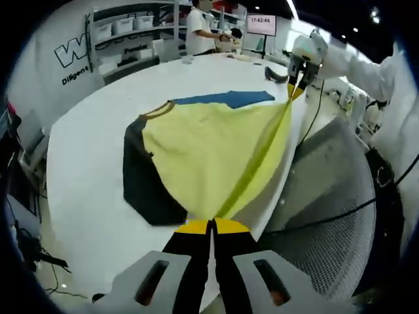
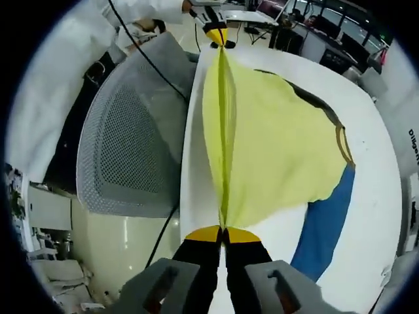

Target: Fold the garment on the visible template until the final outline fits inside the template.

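Note:
A yellow garment (image 1: 209,154) with a dark sleeve (image 1: 141,183) and a tan collar (image 1: 157,110) is stretched over a white table (image 1: 85,163). A blue template (image 1: 226,98) peeks out from under its far side. My left gripper (image 1: 211,224) is shut on one hem corner, lifted off the table. My right gripper (image 2: 222,229) is shut on the other hem corner; it also appears in the left gripper view as the right gripper (image 1: 296,88). The hem runs taut between them. The yellow garment (image 2: 275,150) drapes right over the blue template (image 2: 324,226).
A grey mesh office chair (image 2: 131,131) stands against the table edge below the taut hem. A person's white sleeve (image 1: 366,69) holds the far gripper. Another person (image 1: 196,29) stands at a far bench, beside shelves with bins (image 1: 131,29). Cables hang by the chair.

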